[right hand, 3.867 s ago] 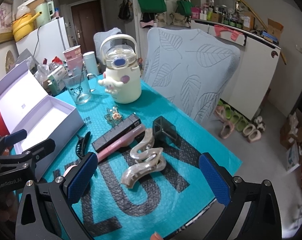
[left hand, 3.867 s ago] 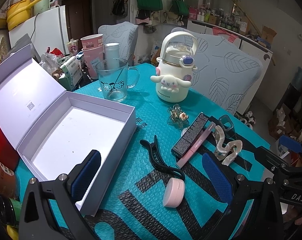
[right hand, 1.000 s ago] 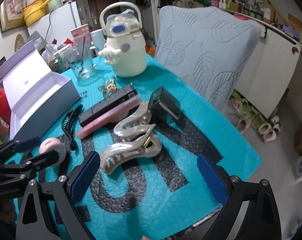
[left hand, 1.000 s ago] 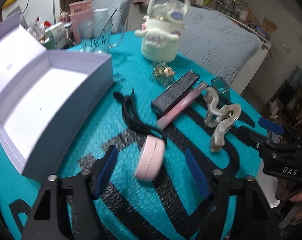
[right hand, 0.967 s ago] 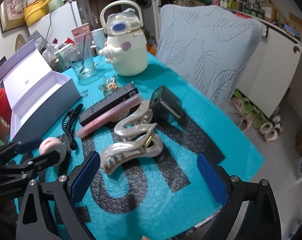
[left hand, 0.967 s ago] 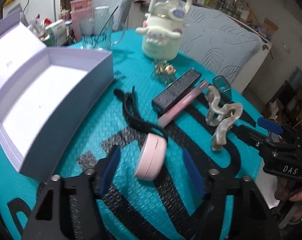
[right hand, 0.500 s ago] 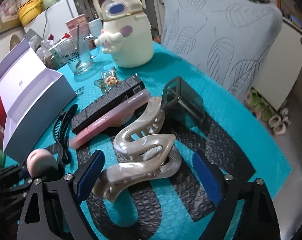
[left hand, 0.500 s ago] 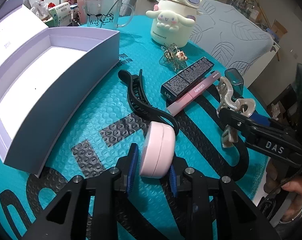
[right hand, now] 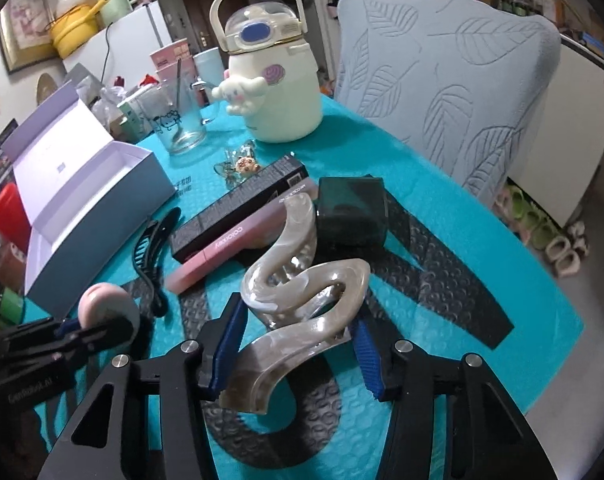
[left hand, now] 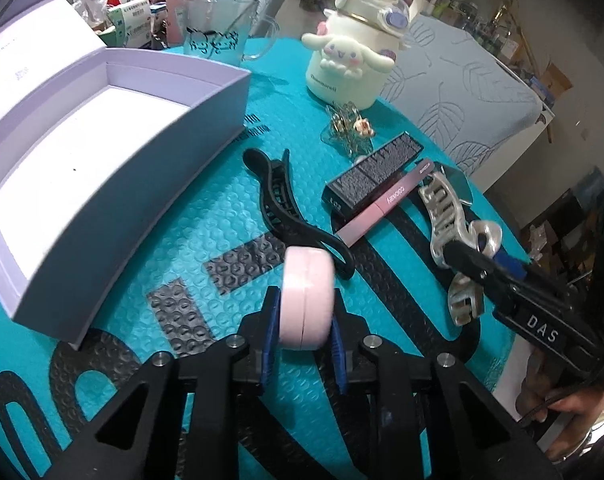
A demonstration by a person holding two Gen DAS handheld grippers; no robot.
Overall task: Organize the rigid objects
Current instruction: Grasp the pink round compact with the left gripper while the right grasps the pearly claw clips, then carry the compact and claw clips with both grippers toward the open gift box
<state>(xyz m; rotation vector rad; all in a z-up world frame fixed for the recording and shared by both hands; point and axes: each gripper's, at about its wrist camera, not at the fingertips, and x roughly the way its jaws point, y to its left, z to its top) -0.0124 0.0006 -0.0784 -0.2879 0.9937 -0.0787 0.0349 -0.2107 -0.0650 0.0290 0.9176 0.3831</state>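
Pinching round pink compact (left hand: 307, 298), left gripper (left hand: 302, 336).

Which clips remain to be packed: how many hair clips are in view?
2: a black plastic duckbill hair clip lying on the teal mat beside the pink round case, and a pearly wavy claw clip between the right gripper's fingers. Others may be hidden.

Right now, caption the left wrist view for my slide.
Left gripper clamps the pink round case beside the open lavender box.

Between the right gripper's (right hand: 298, 344) blue ribbed pads, a glossy pearly plastic hair claw (right hand: 302, 292); underneath, a teal bubble-textured mat (right hand: 442, 240); beyond, a matt black box (right hand: 238, 208).
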